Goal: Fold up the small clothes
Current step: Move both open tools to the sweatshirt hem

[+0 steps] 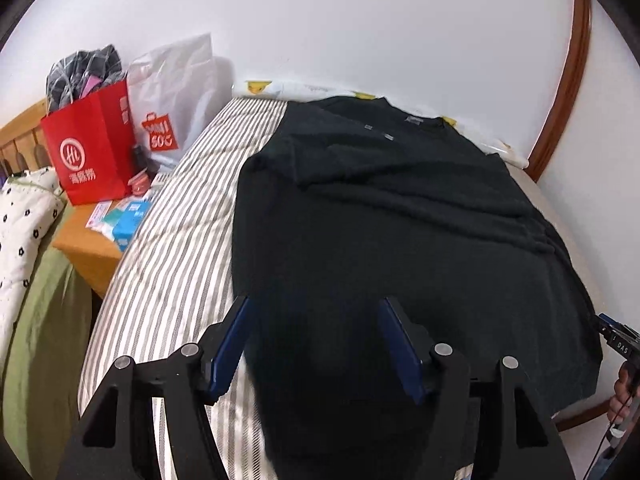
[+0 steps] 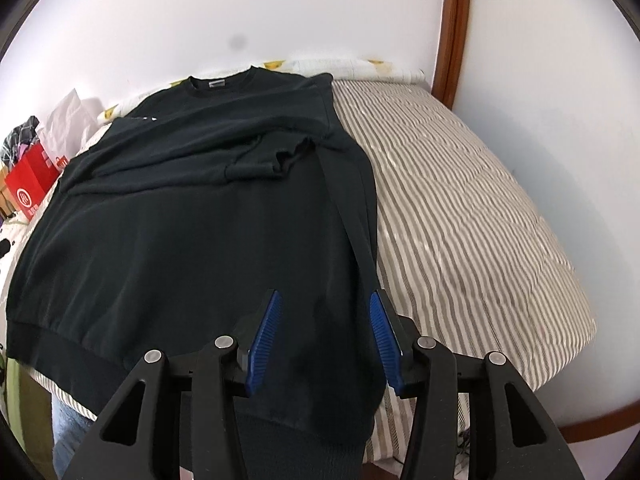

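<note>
A black sweatshirt [image 1: 392, 216] lies flat on the striped mattress [image 1: 176, 216], collar at the far end, both sleeves folded in over the chest. It also shows in the right wrist view [image 2: 192, 216], with its ribbed hem at the near edge. My left gripper [image 1: 314, 308] is open and empty just above the hem's left part. My right gripper [image 2: 324, 304] is open and empty above the hem's right corner. The right gripper's tip shows at the left view's right edge [image 1: 618, 338].
A wooden bedside table [image 1: 86, 240] at the left holds a red paper bag [image 1: 90, 152], a white bag [image 1: 172, 96] and small boxes. A second bed with a green sheet [image 1: 36, 344] lies further left. White wall behind; a wooden frame [image 2: 454, 28] at the right.
</note>
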